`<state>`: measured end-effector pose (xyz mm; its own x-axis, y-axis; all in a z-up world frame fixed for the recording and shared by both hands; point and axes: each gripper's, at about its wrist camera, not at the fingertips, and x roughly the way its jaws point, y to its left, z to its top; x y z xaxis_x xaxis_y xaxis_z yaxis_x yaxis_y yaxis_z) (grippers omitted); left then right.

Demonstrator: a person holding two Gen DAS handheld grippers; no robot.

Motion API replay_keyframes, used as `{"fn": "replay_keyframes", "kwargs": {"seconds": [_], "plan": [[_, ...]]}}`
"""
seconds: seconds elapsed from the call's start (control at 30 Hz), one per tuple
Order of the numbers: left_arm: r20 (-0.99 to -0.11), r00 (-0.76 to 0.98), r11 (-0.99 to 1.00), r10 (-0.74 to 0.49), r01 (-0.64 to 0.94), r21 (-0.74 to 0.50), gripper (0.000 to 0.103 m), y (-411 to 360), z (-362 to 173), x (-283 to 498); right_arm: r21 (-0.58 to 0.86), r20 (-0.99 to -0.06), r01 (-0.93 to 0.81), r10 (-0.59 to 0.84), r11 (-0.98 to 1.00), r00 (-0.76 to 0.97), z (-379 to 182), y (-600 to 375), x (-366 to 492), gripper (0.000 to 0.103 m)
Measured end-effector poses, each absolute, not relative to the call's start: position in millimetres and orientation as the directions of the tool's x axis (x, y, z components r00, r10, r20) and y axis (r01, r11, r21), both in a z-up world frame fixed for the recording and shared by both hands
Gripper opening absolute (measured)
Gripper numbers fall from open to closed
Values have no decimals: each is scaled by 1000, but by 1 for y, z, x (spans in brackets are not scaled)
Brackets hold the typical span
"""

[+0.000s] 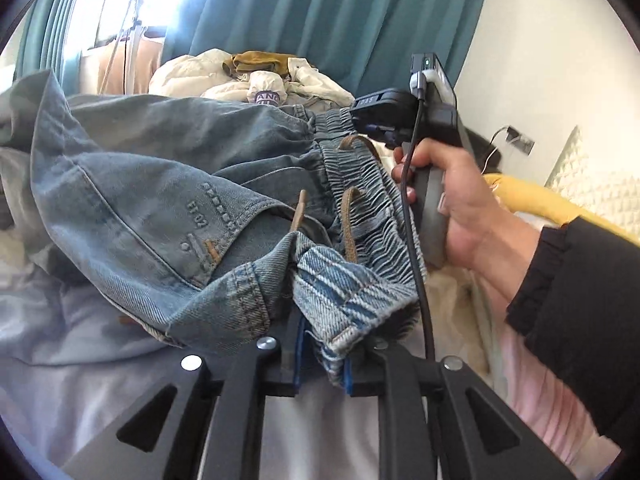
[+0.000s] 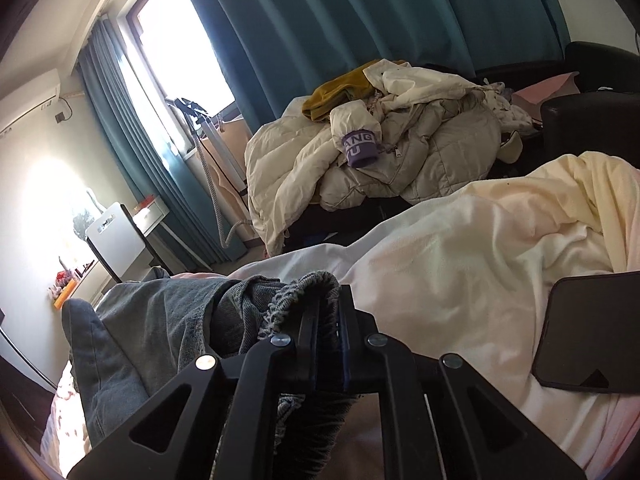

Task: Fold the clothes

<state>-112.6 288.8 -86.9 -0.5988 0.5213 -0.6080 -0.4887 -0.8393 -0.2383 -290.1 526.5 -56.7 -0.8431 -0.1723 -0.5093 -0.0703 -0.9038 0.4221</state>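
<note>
The jeans (image 1: 168, 184) are washed light-blue denim with a twill weave, a gathered elastic waistband (image 1: 360, 200) and tan leather-like belt loops (image 1: 349, 224). A row of small embossed marks runs along one pocket edge. The garment lies bunched across the bed, draped between the two claws.

The left claw (image 1: 322, 364) consists of black linkage bars with silver pivot pins and blue pads. Its jaws stand slightly apart, with a folded denim hem (image 1: 344, 304) between the pads; the cloth bears on the pads, so the claw pinches the jeans.

The right claw (image 2: 326, 344) has the same build. Its jaws are nearly pressed together, and the ribbed elastic waistband (image 2: 298, 300) passes between them, so this claw pinches the waistband. In the left wrist view, a hand (image 1: 460, 208) in a black ribbed sleeve (image 1: 576, 296) grips the grey handle of the right claw's unit; a black cable (image 1: 416, 216) runs down alongside it.

The bed is covered with soft, creased bedding (image 2: 460, 248) in cream and pale pink. A dark, flat, rounded-corner phone (image 2: 592, 332) rests on the bedding to the right of the right claw.

Beyond the bed, a heap of clothes holds a quilted cream puffer jacket (image 2: 420, 152) with a purple knit cuff (image 2: 360, 148), and a mustard-yellow garment (image 2: 336, 96) lies on top. Heavy pleated teal curtains (image 2: 360, 20) hang behind the heap, beside a bright window (image 2: 184, 40).
</note>
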Motion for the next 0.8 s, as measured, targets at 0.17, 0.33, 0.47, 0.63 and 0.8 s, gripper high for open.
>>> {"fn": "replay_keyframes", "kwargs": {"seconds": [0.17,0.33,0.47,0.63,0.8], "plan": [[-605,-570,-815,556,-515,-264,55,272,-71,-90,361,-535,-109,-110,-926,-838,-38,521,-265,31],[-585,-589,-815,557,-525,-247,66,254,-53,-62,380,-515,-94,-126,-920,-848,-4,518,-218,47],[-585,-613,-834,531,-502,-230,66,236,-34,-50,377,-478,-57,-141,-925,-867,38,502,-175,47],[-577,-652,-859,491,-474,-194,66,199,-10,-28,357,-440,-17,-153,-934,-885,82,470,-127,47],[-581,-693,-896,428,-410,-171,66,154,6,-10,339,-449,18,-179,-941,-876,100,423,-87,47]]}}
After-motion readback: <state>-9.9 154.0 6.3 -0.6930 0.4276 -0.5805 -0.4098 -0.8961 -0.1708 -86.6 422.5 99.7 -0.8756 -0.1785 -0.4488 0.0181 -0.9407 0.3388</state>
